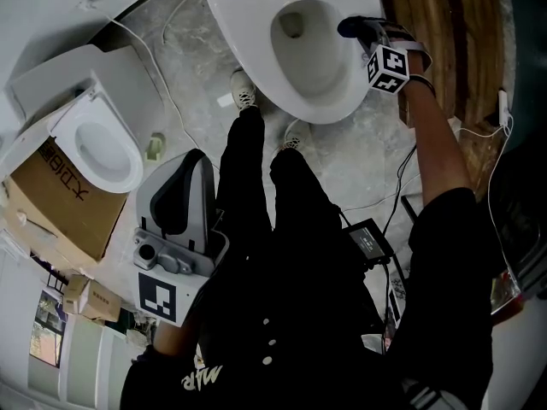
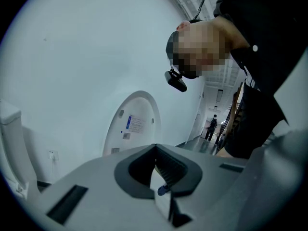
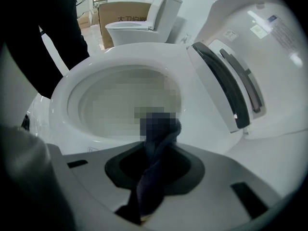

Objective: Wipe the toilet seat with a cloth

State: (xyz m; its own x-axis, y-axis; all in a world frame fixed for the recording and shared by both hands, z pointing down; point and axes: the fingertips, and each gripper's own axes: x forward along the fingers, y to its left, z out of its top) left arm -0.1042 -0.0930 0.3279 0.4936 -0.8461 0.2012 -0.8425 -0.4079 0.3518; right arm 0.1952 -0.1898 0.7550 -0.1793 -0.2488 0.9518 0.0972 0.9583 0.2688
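Left gripper (image 2: 159, 170): pale grey moulded plastic shell, black ribbed pads, dark recess around them. Its left marker cube (image 1: 162, 297) shows a black-and-white square pattern. Right gripper (image 1: 366, 34): grey body, with a matching right marker cube (image 1: 389, 65). Clothing: long black trousers (image 1: 248, 161); black top (image 1: 282, 340) with small white buttons and white lettering near the hem; pale lace-up trainers (image 1: 244, 90). Small black rectangular box (image 1: 369, 240) at the hip, black cables attached.

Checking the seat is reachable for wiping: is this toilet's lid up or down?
Up. In the right gripper view the lid stands raised at the back, leaving the toilet seat uncovered.
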